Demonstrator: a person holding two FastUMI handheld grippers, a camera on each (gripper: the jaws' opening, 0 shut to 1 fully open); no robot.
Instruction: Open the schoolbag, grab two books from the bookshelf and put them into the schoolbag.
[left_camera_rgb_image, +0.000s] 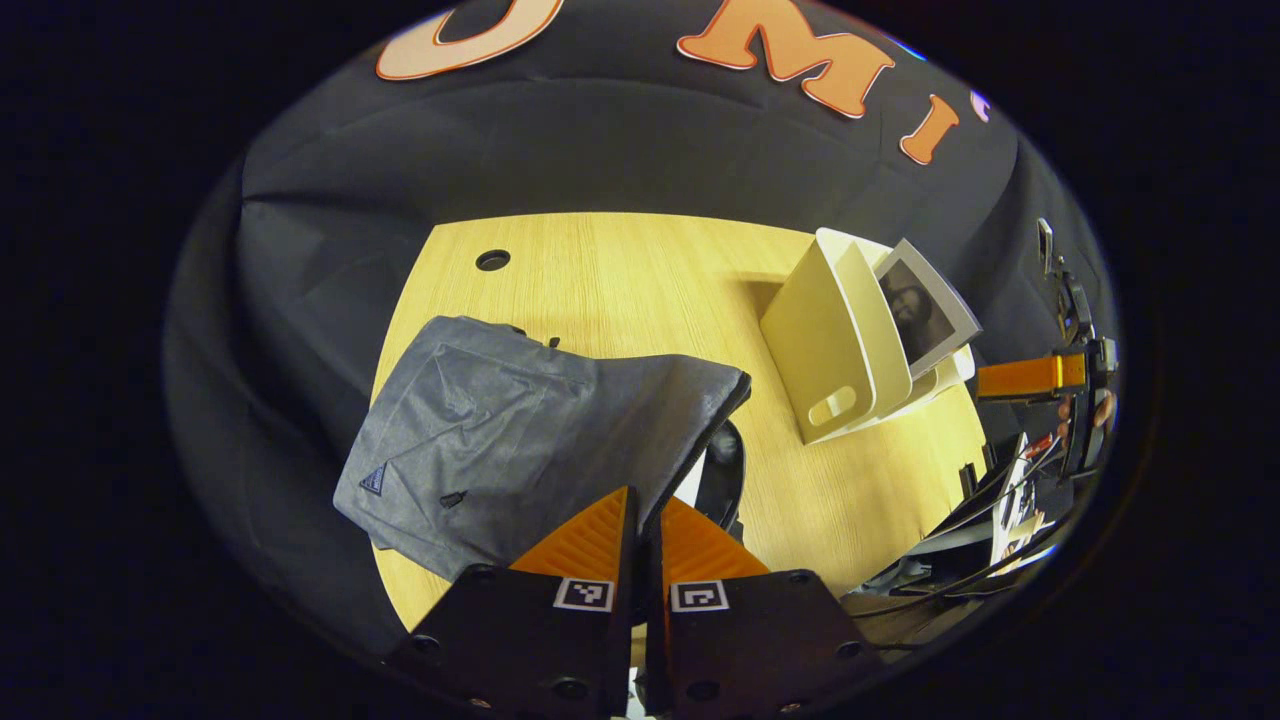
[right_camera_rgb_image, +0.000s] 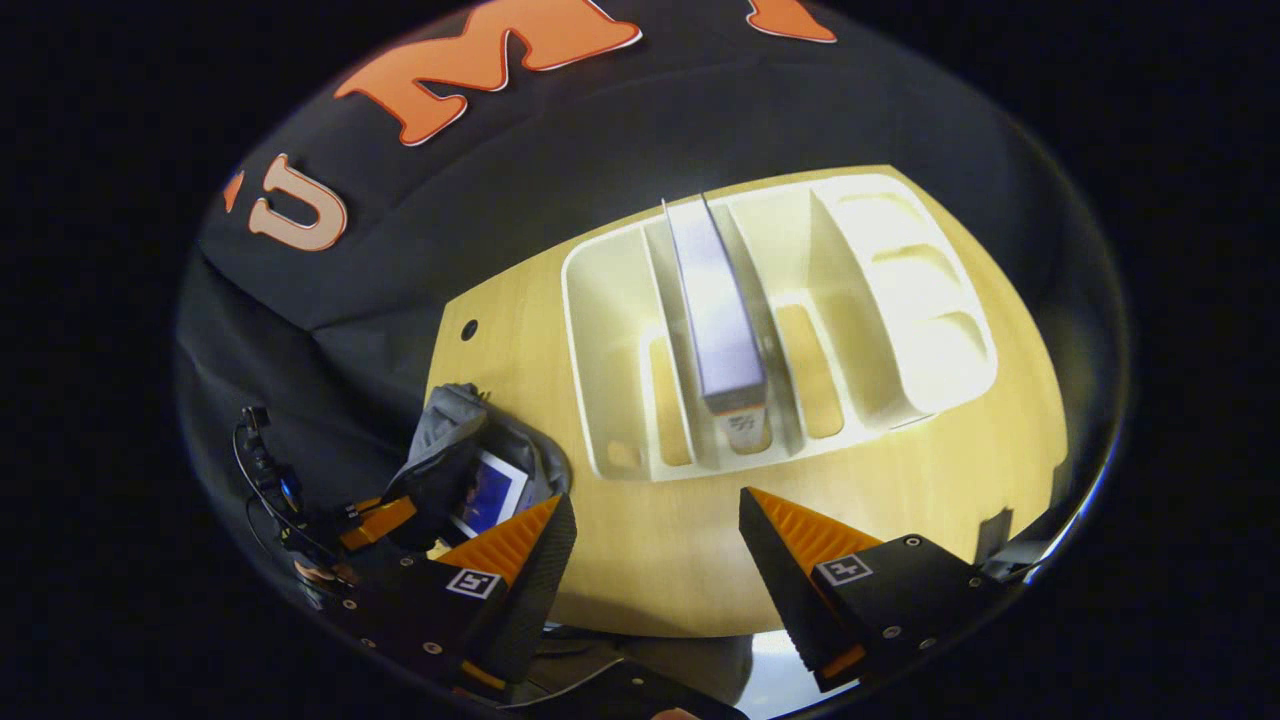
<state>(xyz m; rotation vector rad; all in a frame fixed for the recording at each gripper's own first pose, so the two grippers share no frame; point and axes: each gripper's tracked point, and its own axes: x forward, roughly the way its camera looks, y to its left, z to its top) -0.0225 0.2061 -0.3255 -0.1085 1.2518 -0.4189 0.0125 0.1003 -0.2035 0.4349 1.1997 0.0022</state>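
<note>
On the table's left edge, grey schoolbag, flap pinched by left gripper. Right gripper wide apart, w/ bare wood before the bookshelf, one book upright.

Grey schoolbag, cream-white bookshelf, pale lilac book, light wood-grain table.

The left gripper points forward, fingers pressed almost together, a thin gap between. The right gripper points forward with its fingers spread wide apart, holding nothing.
</note>
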